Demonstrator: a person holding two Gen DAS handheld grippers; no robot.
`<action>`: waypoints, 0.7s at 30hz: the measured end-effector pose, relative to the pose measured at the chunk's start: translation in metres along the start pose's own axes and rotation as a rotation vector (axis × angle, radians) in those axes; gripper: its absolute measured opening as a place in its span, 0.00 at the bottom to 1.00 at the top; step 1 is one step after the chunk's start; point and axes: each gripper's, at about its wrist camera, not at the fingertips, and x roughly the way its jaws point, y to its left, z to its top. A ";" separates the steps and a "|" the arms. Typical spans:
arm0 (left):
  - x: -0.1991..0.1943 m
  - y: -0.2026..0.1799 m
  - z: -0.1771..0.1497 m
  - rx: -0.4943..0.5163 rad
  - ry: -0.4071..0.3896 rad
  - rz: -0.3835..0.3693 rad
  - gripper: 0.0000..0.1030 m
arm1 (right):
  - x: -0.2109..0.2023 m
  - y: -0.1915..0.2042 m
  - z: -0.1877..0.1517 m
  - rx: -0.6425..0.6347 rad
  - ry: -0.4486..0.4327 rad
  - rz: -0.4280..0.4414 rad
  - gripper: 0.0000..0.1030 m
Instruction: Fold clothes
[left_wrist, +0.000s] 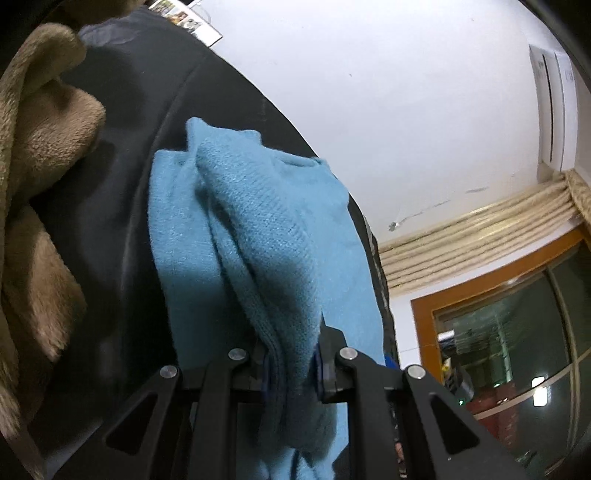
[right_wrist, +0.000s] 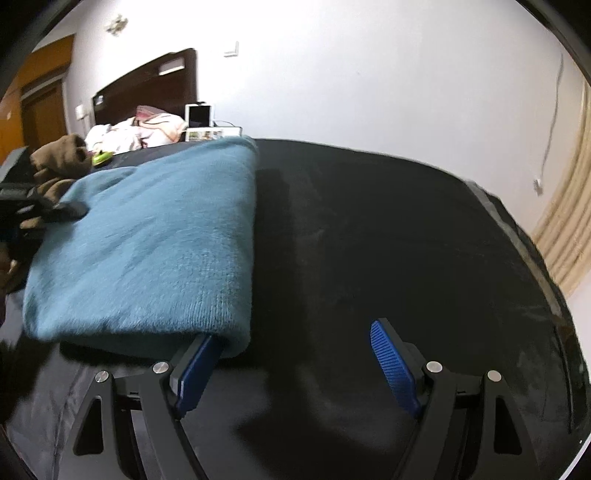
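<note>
A: What is the left gripper (left_wrist: 291, 365) doing?

B: Its jaws are clamped on a bunched fold of the blue knit sweater (left_wrist: 255, 236). In the left wrist view the fabric runs from the pinch at six o'clock up toward eleven o'clock, ridged and doubled over itself, with a flatter layer of the same sweater lying under it.

A: And what does the sweater lie on?

B: A black cloth surface (left_wrist: 122, 206). At nine o'clock in that view sits a tan fleece garment (left_wrist: 40, 147), rumpled, beside the sweater and not touching it as far as I can tell.

A: The right gripper (right_wrist: 291, 354)?

B: Its jaws stand wide apart, with nothing pressed between them. In the right wrist view the left blue pad (right_wrist: 195, 369) has its tip tucked just under the near corner of the sweater (right_wrist: 147, 240), at about seven o'clock. The right blue pad (right_wrist: 395, 365), at five o'clock, hangs over bare black cloth (right_wrist: 388, 240).

A: How does the sweater look from that side?

B: It lies as a broad, mostly flat slab filling the left half of the view, from seven o'clock up toward twelve, with a straight folded edge on its right side. A dark finger of the other gripper rests at its far left edge near nine o'clock, though it is blurred.

A: Anything beyond it?

B: A brown garment (right_wrist: 59, 158) at ten o'clock, and behind it a bed with a dark headboard (right_wrist: 155, 81) against a white wall (right_wrist: 369, 74).
</note>
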 end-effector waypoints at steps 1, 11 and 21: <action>0.001 -0.007 0.001 0.016 -0.003 -0.002 0.18 | -0.004 0.002 0.000 -0.011 -0.014 0.005 0.79; 0.002 -0.046 0.020 0.125 0.002 -0.007 0.18 | -0.064 0.071 -0.012 -0.323 -0.252 0.249 0.79; -0.001 -0.053 0.024 0.138 0.011 -0.020 0.18 | -0.042 0.181 -0.013 -0.658 -0.337 0.170 0.78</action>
